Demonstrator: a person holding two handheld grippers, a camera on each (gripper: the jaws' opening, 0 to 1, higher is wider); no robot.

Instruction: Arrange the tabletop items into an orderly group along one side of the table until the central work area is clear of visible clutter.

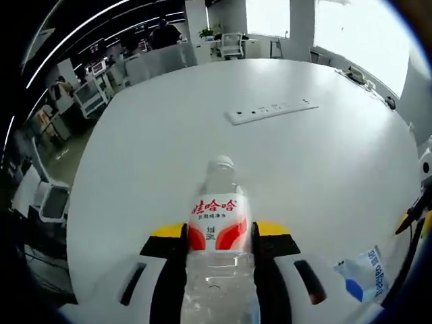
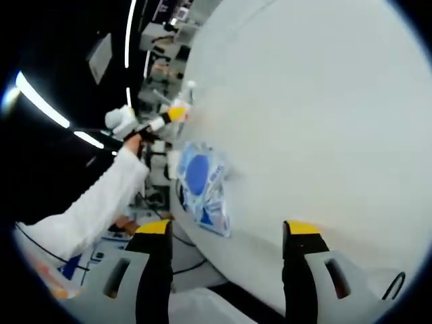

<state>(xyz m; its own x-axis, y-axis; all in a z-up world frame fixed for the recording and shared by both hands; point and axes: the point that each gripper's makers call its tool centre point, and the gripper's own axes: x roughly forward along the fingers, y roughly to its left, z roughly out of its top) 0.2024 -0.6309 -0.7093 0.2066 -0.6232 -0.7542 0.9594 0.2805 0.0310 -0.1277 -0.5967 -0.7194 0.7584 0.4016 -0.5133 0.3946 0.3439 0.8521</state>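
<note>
Table point(image 1: 169, 148): white, rounded, wide bare middle.
Power strip point(image 1: 270, 111): white, lying on the far part of the table.
Blue-and-white packet point(image 2: 206, 189): flat at the table's edge, just beside the left gripper.
Water bottle point(image 1: 219, 243): clear, red-and-white label, clamped between the left gripper point(image 1: 219, 236) jaws.
Right gripper point(image 2: 226, 233): jaws spread apart, holding nothing, over the table edge.

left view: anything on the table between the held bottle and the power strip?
Bare white table between the bottle and power strip, per the left gripper view.
</note>
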